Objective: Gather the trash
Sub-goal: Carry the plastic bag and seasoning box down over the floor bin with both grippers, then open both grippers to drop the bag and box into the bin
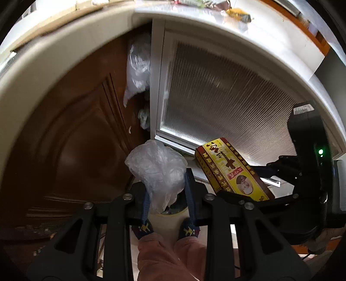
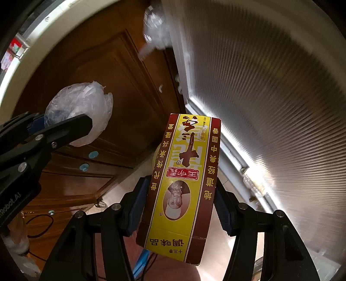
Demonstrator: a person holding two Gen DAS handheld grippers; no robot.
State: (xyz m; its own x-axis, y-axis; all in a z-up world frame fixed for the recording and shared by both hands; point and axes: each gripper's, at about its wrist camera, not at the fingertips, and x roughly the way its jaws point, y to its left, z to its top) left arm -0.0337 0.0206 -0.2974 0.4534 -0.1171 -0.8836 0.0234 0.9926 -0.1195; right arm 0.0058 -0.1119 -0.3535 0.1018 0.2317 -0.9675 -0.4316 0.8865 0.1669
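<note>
My left gripper (image 1: 167, 198) is shut on a crumpled clear plastic bag (image 1: 156, 168) and holds it in the air in front of a brown wooden door. The bag also shows in the right wrist view (image 2: 80, 112), held by the left gripper (image 2: 64, 125). My right gripper (image 2: 179, 205) is shut on a yellow and maroon cardboard seasoning box (image 2: 183, 183), gripping its long sides. The box also shows in the left wrist view (image 1: 232, 170), to the right of the bag, with the right gripper's body (image 1: 307, 164) behind it.
A brown wooden door (image 1: 71, 134) is on the left, a white-framed ribbed glass door (image 1: 227, 103) on the right. More plastic bags (image 1: 138, 67) hang between them. A white counter edge (image 1: 194, 23) with wrappers (image 1: 237, 13) is above. A pale round rim (image 1: 170, 213) lies below.
</note>
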